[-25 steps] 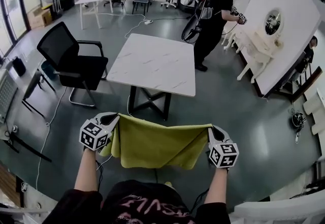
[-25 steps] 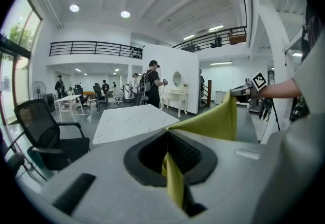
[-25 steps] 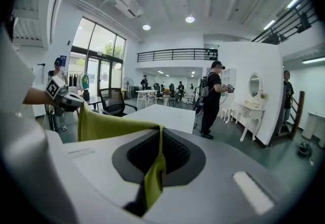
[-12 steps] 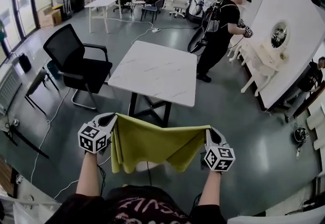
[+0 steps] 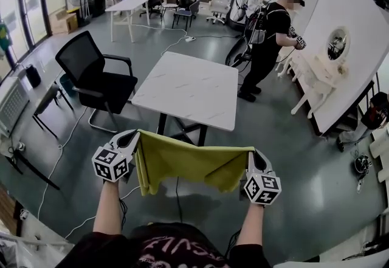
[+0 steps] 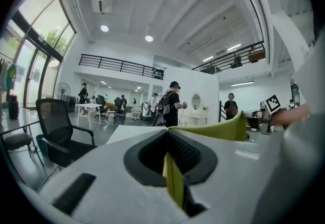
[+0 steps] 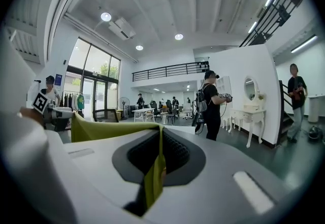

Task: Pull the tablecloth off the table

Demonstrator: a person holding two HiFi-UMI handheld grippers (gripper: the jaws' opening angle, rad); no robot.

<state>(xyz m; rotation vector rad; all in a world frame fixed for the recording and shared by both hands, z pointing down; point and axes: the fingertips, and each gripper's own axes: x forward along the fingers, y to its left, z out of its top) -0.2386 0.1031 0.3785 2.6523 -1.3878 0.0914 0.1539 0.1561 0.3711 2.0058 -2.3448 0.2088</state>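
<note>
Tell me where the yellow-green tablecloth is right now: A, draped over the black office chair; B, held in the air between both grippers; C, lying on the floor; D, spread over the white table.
B: the tablecloth hangs between the left gripper and right gripper, each shut on an edge, off the white table.

words: pink letters on the person's dark shirt [image 5: 175,245], only partly seen, too unclear to read | signs: black-and-white square patterns, no words in them, on the left marker cube [image 5: 110,162] and the right marker cube [image 5: 262,189] | numbers and brands: none can be read
</note>
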